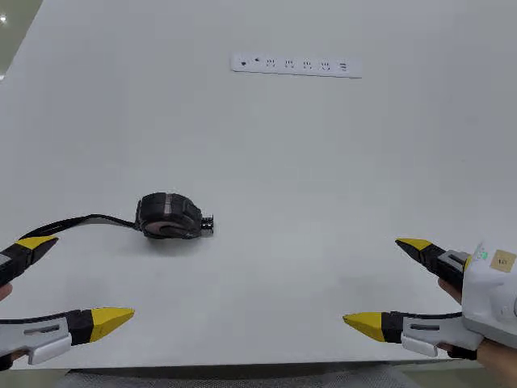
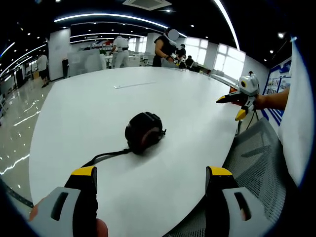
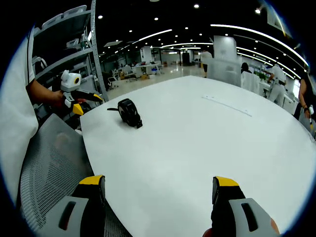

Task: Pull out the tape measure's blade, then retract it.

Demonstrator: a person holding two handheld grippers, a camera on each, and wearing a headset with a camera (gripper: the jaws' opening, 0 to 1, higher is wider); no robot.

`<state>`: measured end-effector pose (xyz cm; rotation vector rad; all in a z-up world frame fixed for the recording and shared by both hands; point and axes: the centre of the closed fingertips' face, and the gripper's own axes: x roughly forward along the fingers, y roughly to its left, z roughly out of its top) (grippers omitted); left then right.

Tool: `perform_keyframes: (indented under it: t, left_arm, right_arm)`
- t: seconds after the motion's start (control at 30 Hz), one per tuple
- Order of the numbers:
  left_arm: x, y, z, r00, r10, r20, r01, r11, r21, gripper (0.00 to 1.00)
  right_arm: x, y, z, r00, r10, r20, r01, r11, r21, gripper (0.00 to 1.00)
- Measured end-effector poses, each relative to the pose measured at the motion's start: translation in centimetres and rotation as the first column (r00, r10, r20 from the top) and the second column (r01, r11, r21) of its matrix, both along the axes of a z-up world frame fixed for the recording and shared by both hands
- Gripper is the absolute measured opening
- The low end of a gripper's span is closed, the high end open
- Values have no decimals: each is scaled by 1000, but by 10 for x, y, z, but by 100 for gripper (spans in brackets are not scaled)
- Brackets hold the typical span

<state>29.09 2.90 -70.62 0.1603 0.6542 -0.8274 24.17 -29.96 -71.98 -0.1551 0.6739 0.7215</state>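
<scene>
A black tape measure (image 1: 168, 216) lies on the white table (image 1: 323, 162), its blade fully wound in and the hook end pointing right. Its black wrist strap (image 1: 89, 220) trails off to the left. My left gripper (image 1: 89, 276) hovers open at the table's near left, just in front of the strap and short of the case. In the left gripper view the tape measure (image 2: 143, 131) sits ahead of the open jaws (image 2: 151, 173). My right gripper (image 1: 373, 281) is open at the near right, far from the tape measure (image 3: 129, 112), nothing between its jaws (image 3: 158, 180).
A white power strip (image 1: 295, 65) lies at the far side of the table. A grey mesh chair (image 1: 242, 378) stands against the near edge. People and shelving are in the room beyond, away from the table.
</scene>
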Motion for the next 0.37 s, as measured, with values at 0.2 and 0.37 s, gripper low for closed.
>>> perform_keyframes:
  t: [0.2,0.37]
  left_arm:
    - [1,1,1,1000,11,-2,-11,1000,-13,93]
    - [-1,1,1,1000,4,-8,-4,1000,-16,92]
  right_arm:
    - [-2,1,-2,1000,4,-7,-4,1000,-3,90]
    - [-2,-1,-2,1000,6,-8,-6,1000,-5,90]
